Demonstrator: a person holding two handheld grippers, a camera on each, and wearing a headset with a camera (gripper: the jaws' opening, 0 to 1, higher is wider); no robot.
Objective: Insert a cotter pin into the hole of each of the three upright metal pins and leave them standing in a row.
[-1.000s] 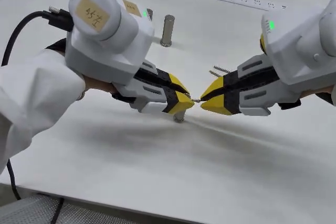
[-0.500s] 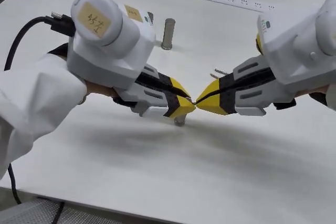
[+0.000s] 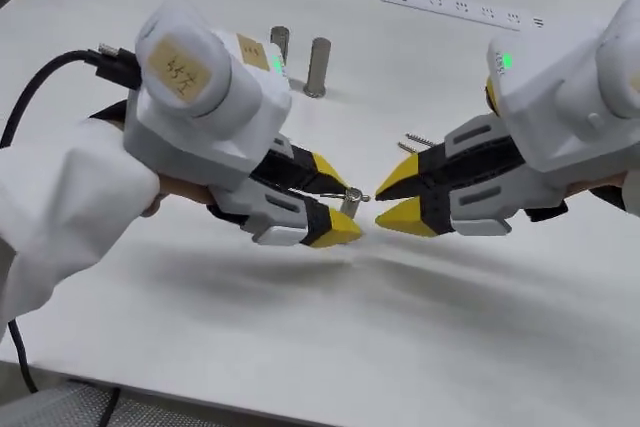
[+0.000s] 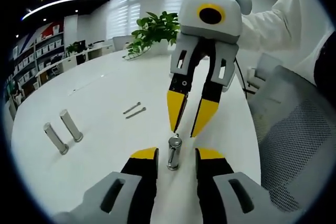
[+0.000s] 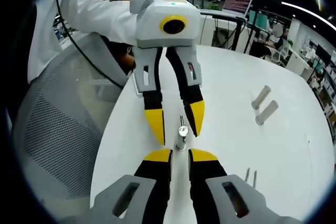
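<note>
A short metal pin (image 3: pixel 350 203) stands upright on the white table (image 3: pixel 300 327), with a thin cotter pin (image 3: pixel 361 197) sticking out near its top. My left gripper (image 3: pixel 348 209) is open, its yellow jaws either side of that pin without closing on it. My right gripper (image 3: pixel 380 205) faces it from the right, open, tips just short of the cotter pin. In the left gripper view the pin (image 4: pixel 174 153) sits between my own jaws. Two more metal pins (image 3: pixel 280 42) (image 3: pixel 318 67) stand upright at the back.
Two loose cotter pins (image 3: pixel 415 139) lie on the table behind the right gripper. A white power strip (image 3: pixel 460 5) lies at the far edge. A mesh chair (image 4: pixel 299 145) stands beside the table's near edge. A black cable (image 3: pixel 40 57) trails from the left gripper.
Both grippers were shut and touching tip to tip over the near pin. Both have opened and the right one has backed off slightly, leaving the pin standing with the cotter pin in it.
</note>
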